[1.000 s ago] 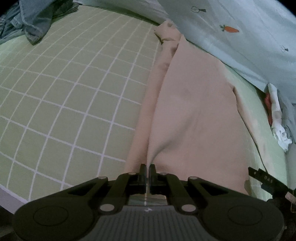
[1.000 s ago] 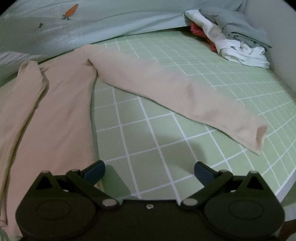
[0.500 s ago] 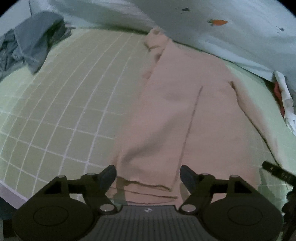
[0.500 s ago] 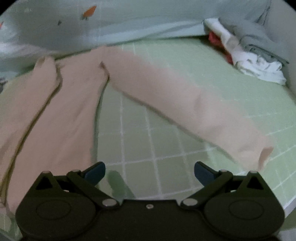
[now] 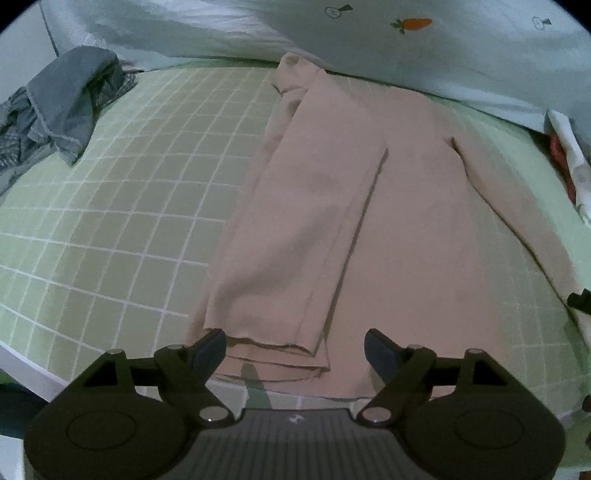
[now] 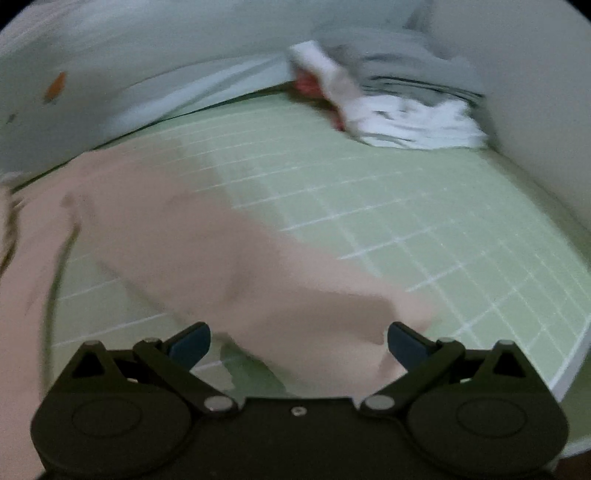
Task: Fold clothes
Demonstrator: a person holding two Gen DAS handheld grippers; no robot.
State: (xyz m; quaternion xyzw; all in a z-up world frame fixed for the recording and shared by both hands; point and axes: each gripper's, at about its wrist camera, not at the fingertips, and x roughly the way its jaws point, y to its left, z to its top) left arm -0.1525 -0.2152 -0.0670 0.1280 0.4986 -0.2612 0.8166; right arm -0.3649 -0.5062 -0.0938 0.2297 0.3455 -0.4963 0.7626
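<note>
Left wrist view: my left gripper (image 5: 295, 345) spread wide, empty, over the near hem of the pink shirt (image 5: 369, 206), which lies flat on the checked sheet (image 5: 122, 206), one side folded inward. Grey clothes (image 5: 66, 107) far left of shirt.

Right wrist view, blurred: my right gripper (image 6: 298, 339) spread wide, empty, over the shirt's sleeve (image 6: 266, 288). White clothes (image 6: 413, 122) beyond shirt.

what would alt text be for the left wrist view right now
A pale pink long-sleeved top lies flat on a green grid-patterned bedsheet, its left side folded inward over the body, with the open left gripper poised at its near hem. A crumpled grey garment sits far left; a pale blue carrot-print duvet runs across the back.
</note>
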